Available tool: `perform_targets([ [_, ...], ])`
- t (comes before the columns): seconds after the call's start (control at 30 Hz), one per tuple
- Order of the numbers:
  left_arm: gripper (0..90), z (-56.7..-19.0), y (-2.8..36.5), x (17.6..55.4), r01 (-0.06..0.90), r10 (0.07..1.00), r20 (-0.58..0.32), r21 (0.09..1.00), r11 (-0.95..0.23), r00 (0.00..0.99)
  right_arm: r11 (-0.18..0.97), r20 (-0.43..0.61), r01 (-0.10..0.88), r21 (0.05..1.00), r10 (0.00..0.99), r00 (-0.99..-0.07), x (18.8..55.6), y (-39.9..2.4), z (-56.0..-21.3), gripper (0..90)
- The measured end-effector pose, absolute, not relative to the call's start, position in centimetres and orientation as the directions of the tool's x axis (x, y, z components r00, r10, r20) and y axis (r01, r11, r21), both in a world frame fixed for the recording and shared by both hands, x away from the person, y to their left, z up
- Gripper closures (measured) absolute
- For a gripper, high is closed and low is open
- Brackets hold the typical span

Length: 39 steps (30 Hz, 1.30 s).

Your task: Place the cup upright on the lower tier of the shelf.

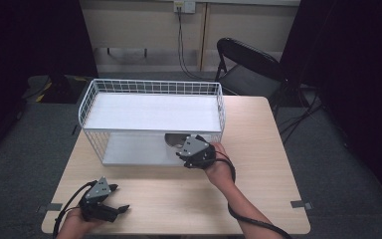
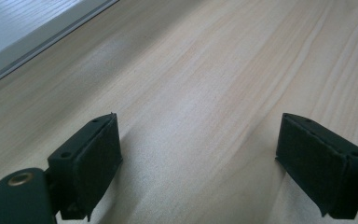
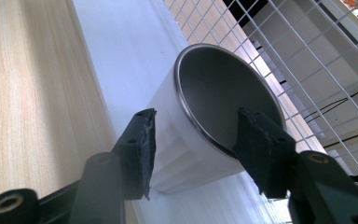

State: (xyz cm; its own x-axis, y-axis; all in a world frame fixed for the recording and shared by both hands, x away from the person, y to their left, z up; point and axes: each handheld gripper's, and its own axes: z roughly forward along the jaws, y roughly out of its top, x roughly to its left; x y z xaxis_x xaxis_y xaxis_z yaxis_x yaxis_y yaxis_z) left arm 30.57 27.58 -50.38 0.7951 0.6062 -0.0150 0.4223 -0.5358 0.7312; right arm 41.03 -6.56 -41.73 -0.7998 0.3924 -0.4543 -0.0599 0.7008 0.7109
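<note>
Fingers of the right gripper [image 3: 193,140] straddle the white steel-lined cup's [image 3: 200,121] rim, released, at the wire rack's [image 1: 151,89] lower shelf front edge. Cup looks light, rigid, slippery; best gripped across its wall. Left gripper [image 2: 200,158] spread, empty.

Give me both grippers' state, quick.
Left gripper: open, nothing between the jaws, over bare table.
Right gripper: open, one jaw outside and one inside the cup's rim on the rack's lower shelf, pads apparently not pressing.
</note>
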Motion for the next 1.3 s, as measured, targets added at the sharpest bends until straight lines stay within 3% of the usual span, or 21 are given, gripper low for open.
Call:
perform_targets([
  [0.2, 13.1, -50.4, 27.6, 30.6, 0.422, 0.607, -0.014, 0.732, -0.536, 0.795, 0.679, -0.398, -0.025, 0.734, 0.399, -0.826, 40.9, -7.0, -41.2, 35.5],
  [0.4, 13.2, -50.4, 27.6, 30.6, 0.422, 0.607, -0.014, 0.731, -0.536, 0.795, 0.657, -0.37, -0.025, 0.754, 0.393, -0.842, 40.3, -7.2, -40.9, 31.4],
  [0.67, 13.1, -50.4, 27.6, 30.6, 0.422, 0.606, -0.015, 0.731, -0.536, 0.795, 0.614, -0.279, 0.028, 0.789, 0.397, -0.874, 39.5, -7.8, -40.8, 15.3],
  [1.3, 13.2, -50.4, 27.6, 30.6, 0.422, 0.606, -0.015, 0.731, -0.536, 0.795, 0.577, -0.166, 0.088, 0.812, 0.373, -0.913, 38.1, -9.7, -41.8, 14.1],
])
